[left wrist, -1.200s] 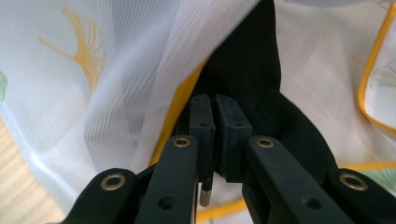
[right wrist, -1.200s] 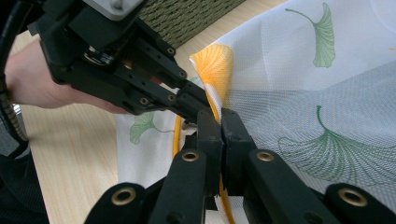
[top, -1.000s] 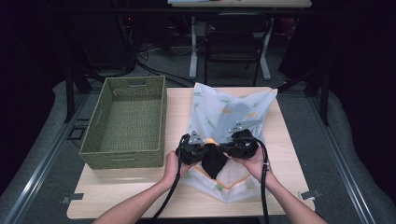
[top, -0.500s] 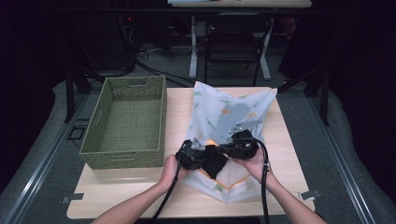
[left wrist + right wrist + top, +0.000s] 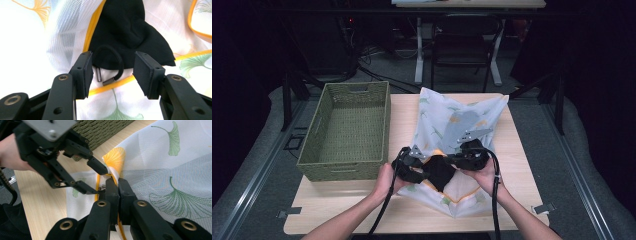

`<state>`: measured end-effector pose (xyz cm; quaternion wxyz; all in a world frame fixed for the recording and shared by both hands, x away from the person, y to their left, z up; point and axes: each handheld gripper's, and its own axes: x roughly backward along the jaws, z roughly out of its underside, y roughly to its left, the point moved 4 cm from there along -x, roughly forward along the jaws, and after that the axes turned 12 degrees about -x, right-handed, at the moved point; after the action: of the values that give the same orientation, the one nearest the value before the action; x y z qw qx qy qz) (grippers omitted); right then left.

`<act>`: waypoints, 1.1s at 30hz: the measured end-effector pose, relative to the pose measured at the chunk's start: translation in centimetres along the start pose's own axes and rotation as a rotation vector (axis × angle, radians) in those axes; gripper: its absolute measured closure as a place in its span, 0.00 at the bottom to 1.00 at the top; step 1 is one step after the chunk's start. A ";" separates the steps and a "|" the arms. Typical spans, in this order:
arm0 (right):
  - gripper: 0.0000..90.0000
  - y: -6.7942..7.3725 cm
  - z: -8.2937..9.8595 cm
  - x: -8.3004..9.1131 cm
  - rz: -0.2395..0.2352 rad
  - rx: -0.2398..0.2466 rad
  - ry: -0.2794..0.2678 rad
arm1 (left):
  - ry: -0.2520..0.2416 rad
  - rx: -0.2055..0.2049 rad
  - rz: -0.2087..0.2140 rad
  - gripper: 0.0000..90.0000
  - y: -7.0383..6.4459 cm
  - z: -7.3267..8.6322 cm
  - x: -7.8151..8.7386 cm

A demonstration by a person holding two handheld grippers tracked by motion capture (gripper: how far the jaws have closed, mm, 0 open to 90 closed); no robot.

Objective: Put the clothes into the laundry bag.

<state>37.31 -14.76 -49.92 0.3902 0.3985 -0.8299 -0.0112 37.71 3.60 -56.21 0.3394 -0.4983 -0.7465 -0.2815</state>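
The left gripper point(image 5: 111, 72) view shows open jaws around a black cord loop point(image 5: 110, 61) on the mesh laundry bag point(image 5: 462, 125), mid-table; the high view hides it. The right gripper point(image 5: 117, 187) pinches the bag's edge.

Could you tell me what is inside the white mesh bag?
A black cloth shows at the zip opening of the mesh bag, with a black cord loop lying at its edge. Whatever sits deeper in the bag is covered by the printed mesh.
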 end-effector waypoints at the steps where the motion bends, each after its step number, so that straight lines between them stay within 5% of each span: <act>1: 0.98 0.0 0.0 0.0 0.000 0.001 -0.001 | -0.003 -0.001 -0.005 0.53 -0.4 0.0 -0.1; 7: 0.98 0.1 0.0 -0.1 0.001 -0.002 0.003 | 0.008 -0.017 0.015 0.52 -2.2 -0.4 -3.0; 11: 0.98 0.1 0.2 -0.3 -0.007 -0.011 0.011 | 0.010 -0.016 -0.022 0.55 -2.7 -0.6 -4.6; 14: 0.98 0.1 0.4 -0.6 -0.013 -0.017 0.021 | -0.016 0.000 -0.055 0.68 -2.5 -0.4 -5.2; 17: 0.98 0.2 0.4 -0.7 -0.020 -0.026 0.023 | -0.033 0.010 -0.078 0.92 -2.2 -0.3 -5.3; 19: 0.98 0.3 0.4 -0.6 -0.029 -0.029 0.021 | -0.056 0.015 -0.117 0.95 -1.9 -0.4 -5.3; 25: 0.98 0.7 -0.2 0.2 -0.072 -0.049 -0.012 | -0.114 0.065 -0.187 0.96 -0.2 -1.4 -4.7; 27: 0.99 0.5 -0.1 0.3 -0.060 -0.049 -0.007 | -0.101 0.090 -0.164 0.94 0.1 -1.1 -5.1; 33: 0.98 0.0 0.5 -0.4 -0.021 -0.038 0.038 | -0.069 0.049 -0.138 0.77 -0.2 -0.6 -3.9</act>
<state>37.12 -14.61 -50.54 0.4134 0.3997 -0.8178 -0.0235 38.78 0.89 -58.93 0.3054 -0.4466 -0.7969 -0.2687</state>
